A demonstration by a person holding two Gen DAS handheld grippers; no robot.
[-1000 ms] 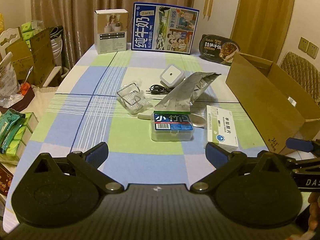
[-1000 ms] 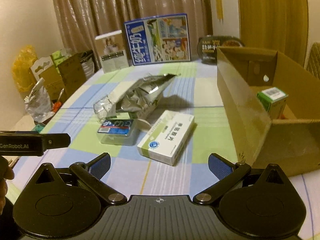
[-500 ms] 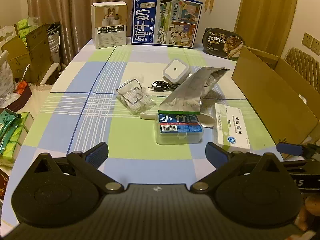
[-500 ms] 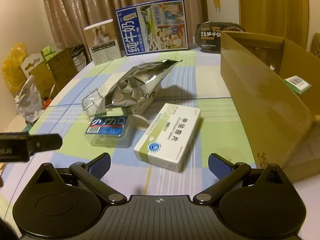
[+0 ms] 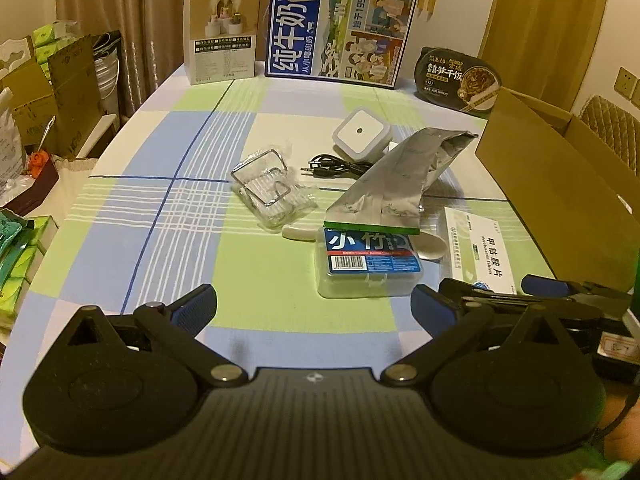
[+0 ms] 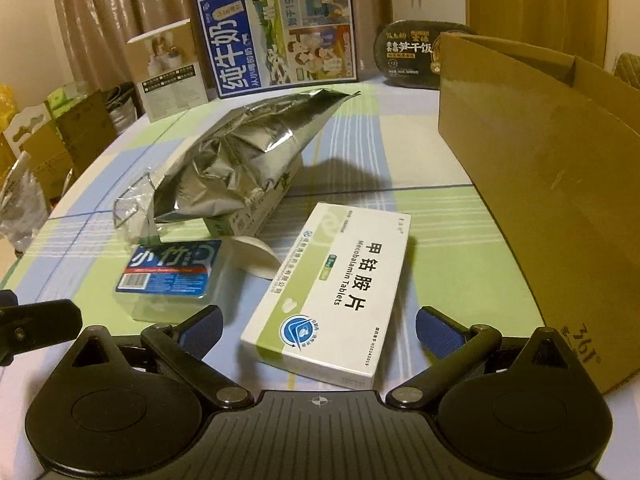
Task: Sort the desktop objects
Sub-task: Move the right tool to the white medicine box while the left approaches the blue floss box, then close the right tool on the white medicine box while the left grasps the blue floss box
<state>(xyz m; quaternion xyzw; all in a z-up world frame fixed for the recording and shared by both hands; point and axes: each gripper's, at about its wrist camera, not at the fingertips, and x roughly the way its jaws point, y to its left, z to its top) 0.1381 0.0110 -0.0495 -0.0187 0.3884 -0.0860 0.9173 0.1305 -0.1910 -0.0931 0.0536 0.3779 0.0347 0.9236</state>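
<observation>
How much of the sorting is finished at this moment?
Little looks done; the cardboard box hides its inside. In hand: the open right tool straddles the tablet box, not gripping. Left: the foil bag, floss case, cable and white cube. The left tool is open, empty.

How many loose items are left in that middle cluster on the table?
7: medicine box, floss case, foil bag, white spoon under it, clear packet, black cable, white cube. More may hide beneath the bag.

Low wrist views, shared tablet box (image 5: 482, 254) (close right)
</observation>
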